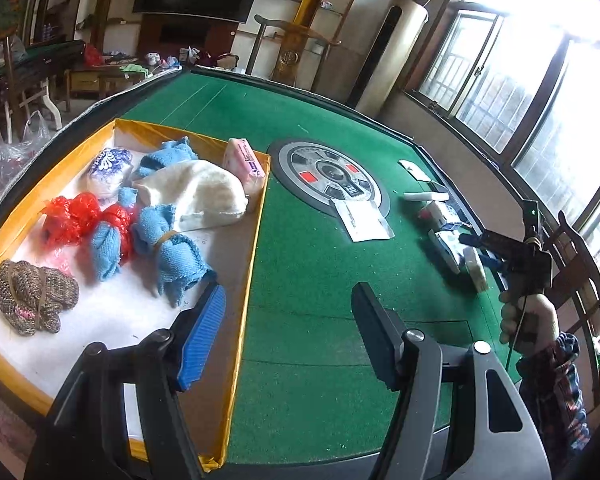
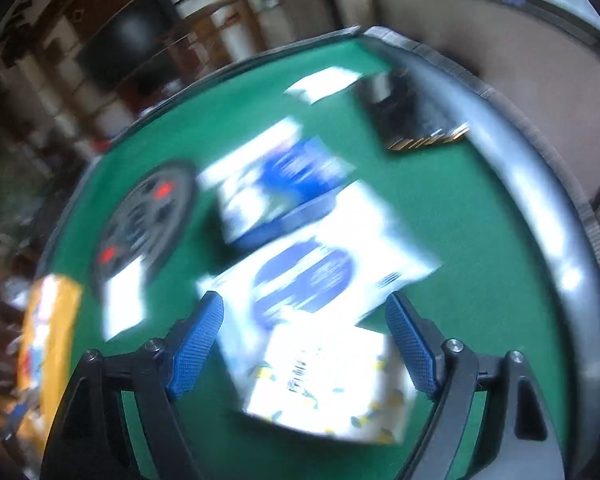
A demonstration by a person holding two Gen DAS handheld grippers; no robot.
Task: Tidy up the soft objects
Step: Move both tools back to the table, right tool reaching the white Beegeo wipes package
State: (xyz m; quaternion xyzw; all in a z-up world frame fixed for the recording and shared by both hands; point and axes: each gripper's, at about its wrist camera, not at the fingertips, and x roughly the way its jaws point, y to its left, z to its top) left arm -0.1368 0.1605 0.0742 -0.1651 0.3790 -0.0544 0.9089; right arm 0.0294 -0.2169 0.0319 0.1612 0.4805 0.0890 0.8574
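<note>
On a green felt table [image 1: 320,280], the right gripper [image 2: 304,344] hangs over a cluster of tissue packs at the table's right edge, its blue-padded jaws spread with nothing pressed between them. The nearest pack [image 2: 328,384], white with small yellow marks, lies directly below and ahead of the fingers, sitting in the gap without touching either pad as far as the blur allows. A second pack [image 2: 320,276] with a blue oval lies just beyond it, and a third [image 2: 276,184] farther on toward the round centre panel [image 2: 144,216]. Motion smear hides the nearest pack's exact outline, but its long axis appears to run roughly across the jaws, so the fingers look set to close on its short ends or need a turn of the wrist; which one cannot be told.

The left gripper [image 1: 288,336] hovers over the near edge of the yellow-rimmed tray [image 1: 248,280], jaws apart and empty, one pad above the tray's floor and the other above the felt. The tray already holds blue cloth bundles [image 1: 168,236], a white towel [image 1: 200,192], red bags [image 1: 72,216], a knitted piece [image 1: 32,296] and a pink pack [image 1: 244,160].

From the left wrist view, the person's right hand [image 1: 528,320] is far nearer the loose packs than the left, which sits beside the tray, well apart from them. The pickup looks to be the right hand's job, with the tray lying away to its left.
</note>
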